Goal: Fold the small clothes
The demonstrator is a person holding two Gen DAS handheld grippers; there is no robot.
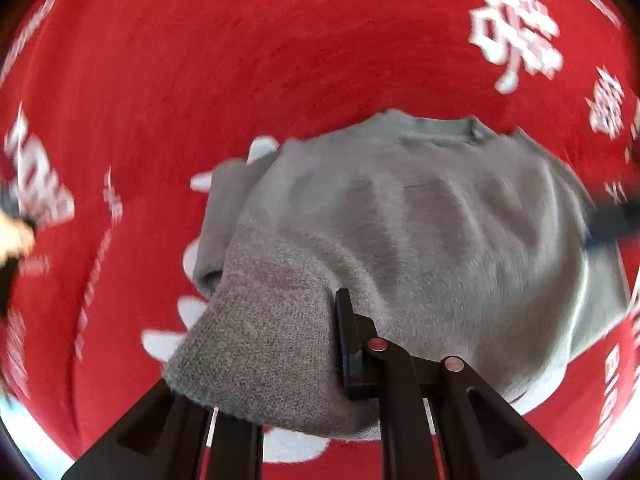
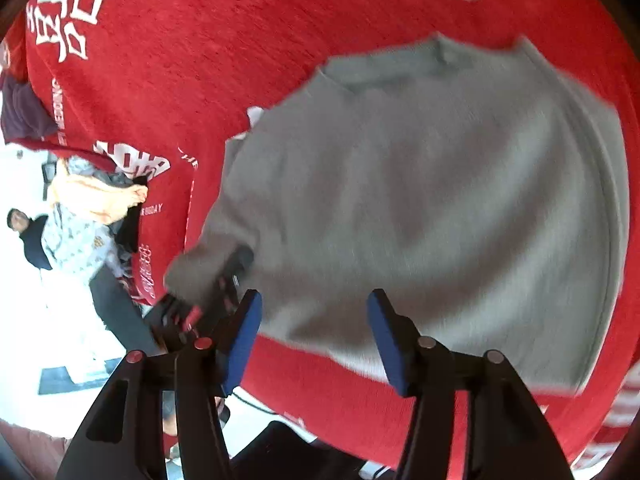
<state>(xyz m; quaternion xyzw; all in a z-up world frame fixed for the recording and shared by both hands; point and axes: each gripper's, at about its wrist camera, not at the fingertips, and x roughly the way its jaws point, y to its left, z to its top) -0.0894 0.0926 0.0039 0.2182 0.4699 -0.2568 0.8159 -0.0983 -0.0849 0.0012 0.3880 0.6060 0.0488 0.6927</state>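
Observation:
A small grey knit sweater (image 1: 420,220) lies spread on a red cloth (image 1: 200,60), neckline at the far side. My left gripper (image 1: 316,344) is shut on the ribbed hem corner, which is lifted and draped over its left finger. In the right wrist view the same sweater (image 2: 400,200) fills the middle, and the left gripper (image 2: 224,280) shows blurred at its near left corner. My right gripper (image 2: 314,312) hangs above the sweater's near edge, its blue pads (image 2: 244,332) wide apart with nothing pressed between them.
The red cloth (image 2: 200,40) carries white printed characters and ends at the left over a white floor (image 2: 24,300). A pile of other clothes (image 2: 92,208) lies at that edge. A hand (image 1: 12,240) shows at the left rim.

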